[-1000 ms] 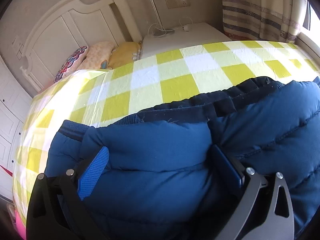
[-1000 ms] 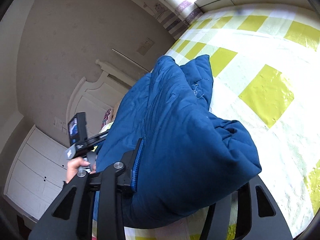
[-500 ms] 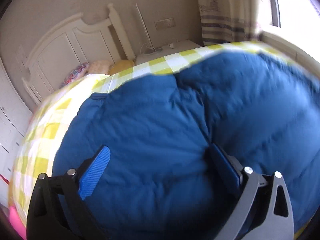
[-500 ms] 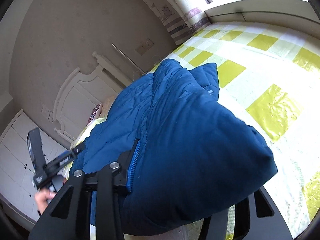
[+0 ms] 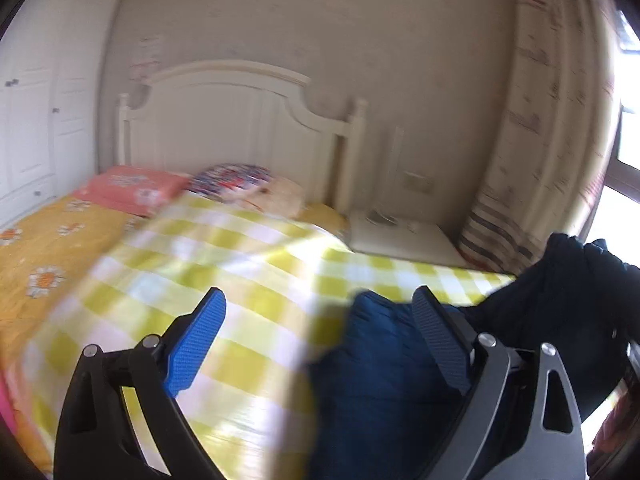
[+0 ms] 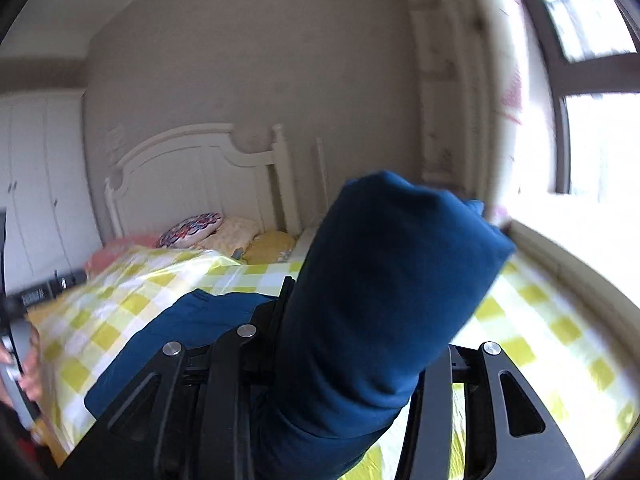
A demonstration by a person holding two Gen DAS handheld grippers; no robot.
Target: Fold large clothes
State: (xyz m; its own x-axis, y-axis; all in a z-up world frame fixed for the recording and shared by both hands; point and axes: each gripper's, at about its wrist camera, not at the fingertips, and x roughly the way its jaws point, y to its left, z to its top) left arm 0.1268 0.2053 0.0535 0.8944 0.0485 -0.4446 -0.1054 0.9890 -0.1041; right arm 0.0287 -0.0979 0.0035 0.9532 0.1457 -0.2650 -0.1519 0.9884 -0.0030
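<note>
Bedroom, checked bed (image 5: pixel 248 280). Blue jacket (image 6: pixel 384 288): bunched in right claw (image 6: pixel 360 360), jaws closing on it, tail on bed at 8 o'clock. Left claw (image 5: pixel 320 344): apart, narrowing, empty. Risk: one-sided lift, puffy fabric slips, fold collapses.

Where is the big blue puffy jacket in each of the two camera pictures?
Left wrist view: the blue jacket sits low and right of centre, on the checked bed cover.
Right wrist view: it fills the middle, bunched up between the right gripper fingers, with more of it spread on the cover to the left.
Shared landmark: the white headboard at the back wall.
</note>
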